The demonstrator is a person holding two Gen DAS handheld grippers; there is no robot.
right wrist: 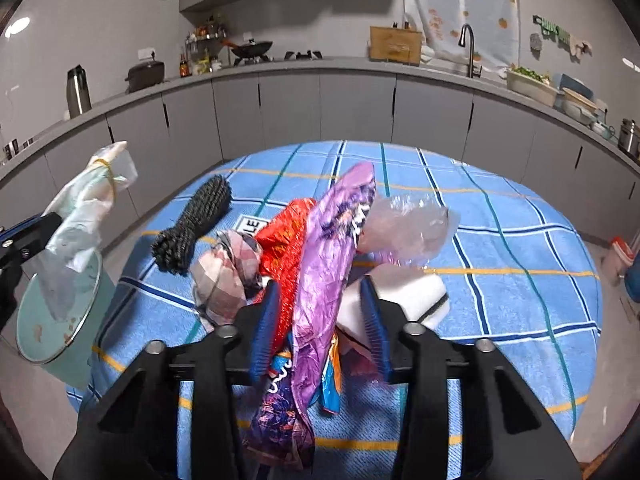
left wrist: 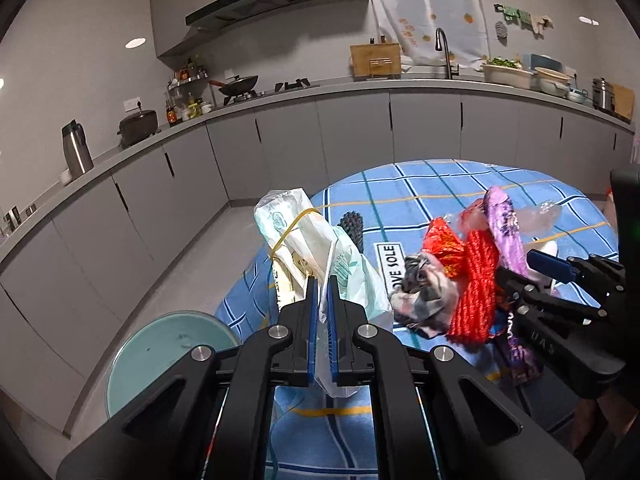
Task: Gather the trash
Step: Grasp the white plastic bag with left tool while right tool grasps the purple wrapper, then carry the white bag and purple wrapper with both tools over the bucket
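Note:
My left gripper (left wrist: 323,284) is shut on a white plastic bag bundle (left wrist: 298,240) tied with a yellow rubber band, held above the floor near the pale green trash bin (left wrist: 160,348). The bundle (right wrist: 86,200) also shows in the right wrist view, over the bin (right wrist: 60,316). My right gripper (right wrist: 320,300) is open around a purple foil wrapper (right wrist: 332,248), with a red foil wrapper (right wrist: 284,236) and clear plastic (right wrist: 404,224) beside it on the blue checked tablecloth (right wrist: 500,240). The right gripper (left wrist: 524,272) also shows in the left wrist view.
A dark rope coil (right wrist: 196,220), a checked cloth (right wrist: 228,276) and a white sponge block (right wrist: 408,296) lie on the table. A red yarn bundle (left wrist: 476,280) lies by the wrappers. Grey kitchen cabinets (right wrist: 320,104) run along the back.

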